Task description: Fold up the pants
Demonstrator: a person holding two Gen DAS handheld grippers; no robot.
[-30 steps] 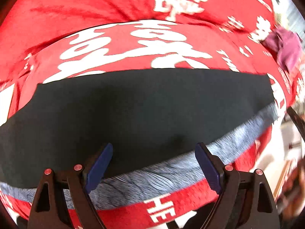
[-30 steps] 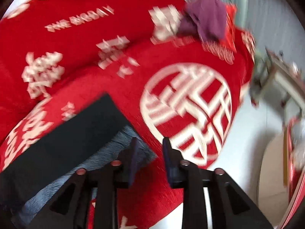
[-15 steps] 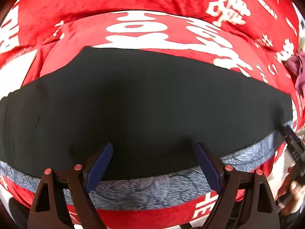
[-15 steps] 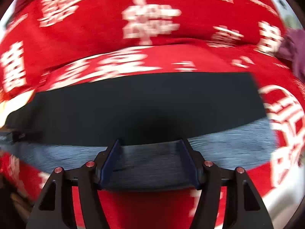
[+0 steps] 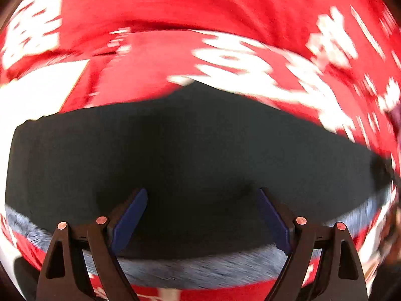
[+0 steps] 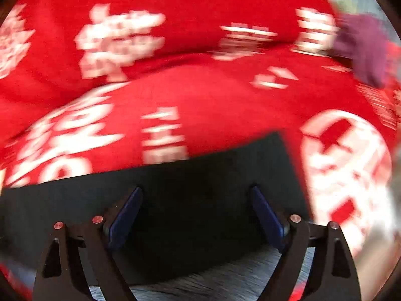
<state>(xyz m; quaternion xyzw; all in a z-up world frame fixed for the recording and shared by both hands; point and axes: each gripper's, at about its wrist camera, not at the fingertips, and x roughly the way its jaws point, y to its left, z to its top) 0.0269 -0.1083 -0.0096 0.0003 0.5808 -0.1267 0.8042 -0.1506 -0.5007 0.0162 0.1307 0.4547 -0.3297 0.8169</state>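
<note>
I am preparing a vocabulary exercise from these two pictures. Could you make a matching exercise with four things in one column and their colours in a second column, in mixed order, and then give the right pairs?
Things:
1. pants
2. cover under the pants
3. crumpled cloth at the far right
4. gripper pads

Colours:
A. purple
B. dark blue
C. black
D. red with white print

Right pairs: 1-C, 2-D, 3-A, 4-B.
</note>
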